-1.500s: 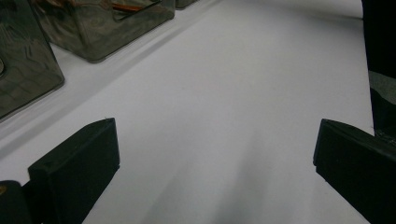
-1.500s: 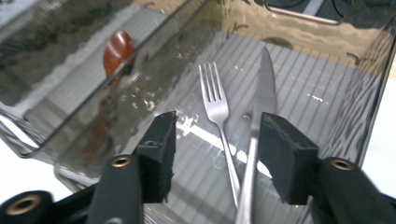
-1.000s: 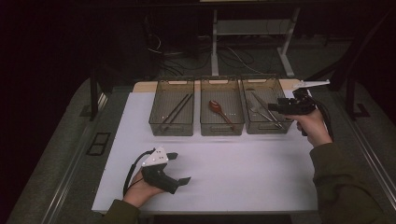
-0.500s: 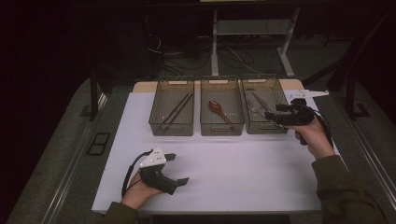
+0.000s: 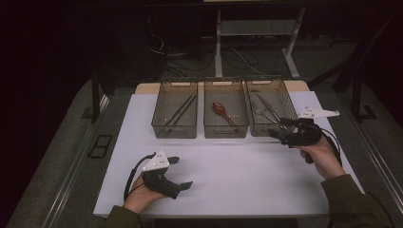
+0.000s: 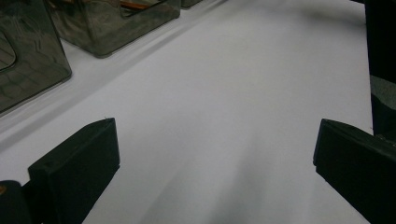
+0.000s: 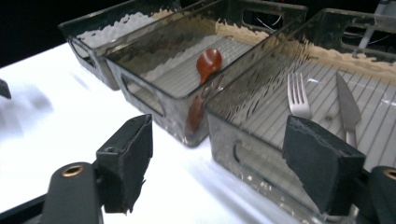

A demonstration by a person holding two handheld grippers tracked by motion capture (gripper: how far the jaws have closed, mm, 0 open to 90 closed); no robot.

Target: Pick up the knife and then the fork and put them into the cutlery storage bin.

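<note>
At the right of the high view the right gripper [image 5: 280, 132] sits low at the near wall of the right-hand bin [image 5: 284, 97], its jaws spread with nothing between them; they have just been opening. The right gripper view looks over that near wall at a fork [image 7: 297, 95] and a knife [image 7: 348, 108] lying side by side on the ribbed floor of the bin, close but seemingly not touching. The likeliest trouble, as I judge it, is the wall itself: the jaws stand so near the rim that a reach for the fork could knock the light bin and push it back or tip it. Both pieces lie flat, so the pads may slip off the thin metal, or catch fork and knife together. The middle bin [image 5: 226, 95] holds a red-brown spoon [image 5: 220, 109] and the left bin [image 5: 175, 99] a pair of dark chopsticks [image 5: 179, 113]; a shoved bin could bump its neighbour. The left gripper [image 5: 183, 172] rests on the white table [image 5: 237, 175] at lower left, jaws wide apart and empty, well clear of the bins.
</note>
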